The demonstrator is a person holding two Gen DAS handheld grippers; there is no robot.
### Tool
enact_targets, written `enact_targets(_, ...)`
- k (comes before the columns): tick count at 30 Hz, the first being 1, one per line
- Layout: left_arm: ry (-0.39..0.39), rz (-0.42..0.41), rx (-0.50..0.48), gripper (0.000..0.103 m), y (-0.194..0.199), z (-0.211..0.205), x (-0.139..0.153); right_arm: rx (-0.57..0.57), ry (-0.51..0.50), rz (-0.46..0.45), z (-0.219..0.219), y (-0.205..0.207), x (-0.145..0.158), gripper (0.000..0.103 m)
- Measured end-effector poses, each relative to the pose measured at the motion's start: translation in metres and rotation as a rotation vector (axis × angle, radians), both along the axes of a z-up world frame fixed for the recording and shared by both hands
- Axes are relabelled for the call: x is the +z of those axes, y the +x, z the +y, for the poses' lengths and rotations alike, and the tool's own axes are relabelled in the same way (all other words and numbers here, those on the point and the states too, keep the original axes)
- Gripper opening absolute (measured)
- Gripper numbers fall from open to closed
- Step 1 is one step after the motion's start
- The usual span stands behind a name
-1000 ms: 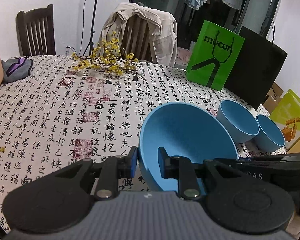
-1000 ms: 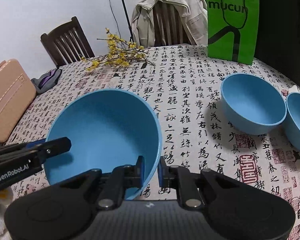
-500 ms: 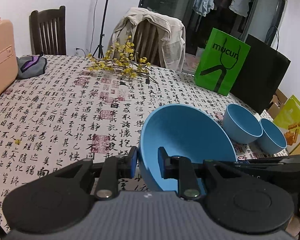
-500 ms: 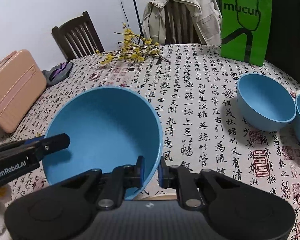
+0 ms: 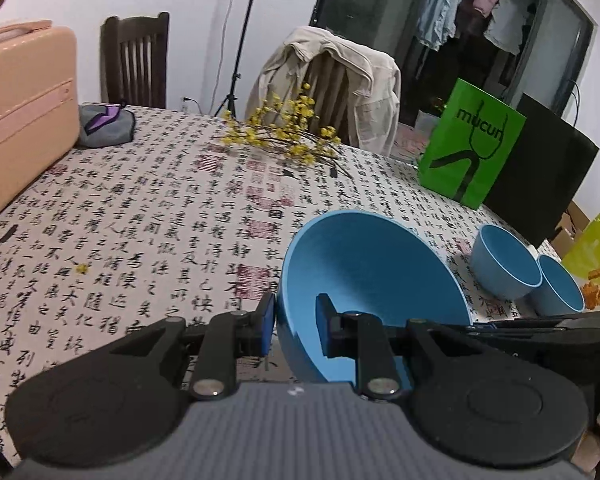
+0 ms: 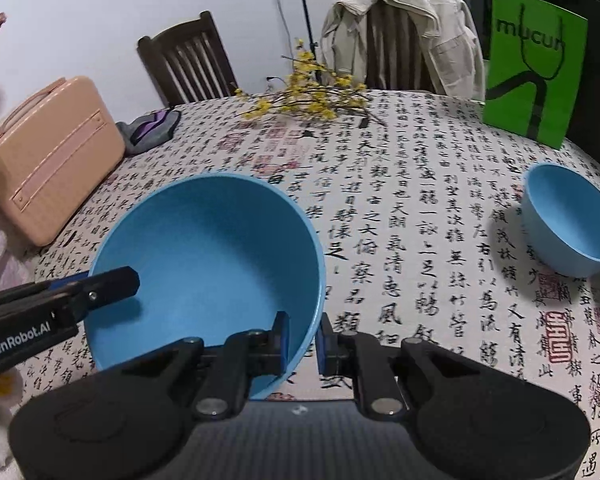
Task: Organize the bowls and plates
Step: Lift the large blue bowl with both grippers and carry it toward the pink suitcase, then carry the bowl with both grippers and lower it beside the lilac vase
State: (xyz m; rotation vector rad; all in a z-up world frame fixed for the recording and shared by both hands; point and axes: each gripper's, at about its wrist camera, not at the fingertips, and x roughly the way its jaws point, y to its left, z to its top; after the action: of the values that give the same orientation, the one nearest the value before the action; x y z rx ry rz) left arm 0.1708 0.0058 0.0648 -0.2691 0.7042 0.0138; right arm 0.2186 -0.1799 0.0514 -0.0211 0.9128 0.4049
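- The large blue bowl (image 6: pixel 208 264) looks like stiff, smooth plastic or melamine. I judge it light but a little slippery, so a thin rim pinch can turn in the grip.
- The best place to hold it is the rim wall, one finger inside and one outside, and both tools do exactly this, on opposite sides.
- The right gripper (image 6: pixel 302 338) is closed narrow on the rim at the bowl's near right edge; the rim sits between its blue pads.
- The left gripper (image 5: pixel 294 326) pinches the rim at the bowl's left side in the same way, one pad inside the bowl, one outside.
- The bowl appears lifted and tilted above the patterned tablecloth (image 6: pixel 420 208), but I cannot tell if its base touches.
- Two small blue bowls (image 5: pixel 506 262) stand on the table well apart to the right, touching or nearly touching each other — likely where the stacking will happen.
- With two holds, uneven pulling could twist the bowl.
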Motion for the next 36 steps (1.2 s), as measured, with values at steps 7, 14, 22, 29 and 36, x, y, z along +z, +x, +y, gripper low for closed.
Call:
enact_targets(7,-0.007,-0.007,0.059,0.022,-0.017,0.023,0.002,0.059,-0.001,0.008,0.026,-0.004,-0.001,0.013)
enact_targets(14,-0.009,-0.013,0.126,0.022,-0.036,0.050,0.003,0.131,-0.004,0.009,0.059,-0.015,0.000,0.014)
enact_targets(22,-0.018,-0.014,0.201,0.022,-0.055,0.077,0.001,0.193,0.001,0.038,0.092,-0.018,-0.007,0.014)
enact_targets(29,-0.024,-0.015,0.271,0.022,-0.077,0.100,-0.003,0.262,-0.010,0.048,0.121,-0.032,-0.012,0.015)
enact_targets(36,-0.039,0.010,0.308,0.022,-0.093,0.117,-0.012,0.300,-0.025,0.072,0.143,-0.041,-0.021,0.015)
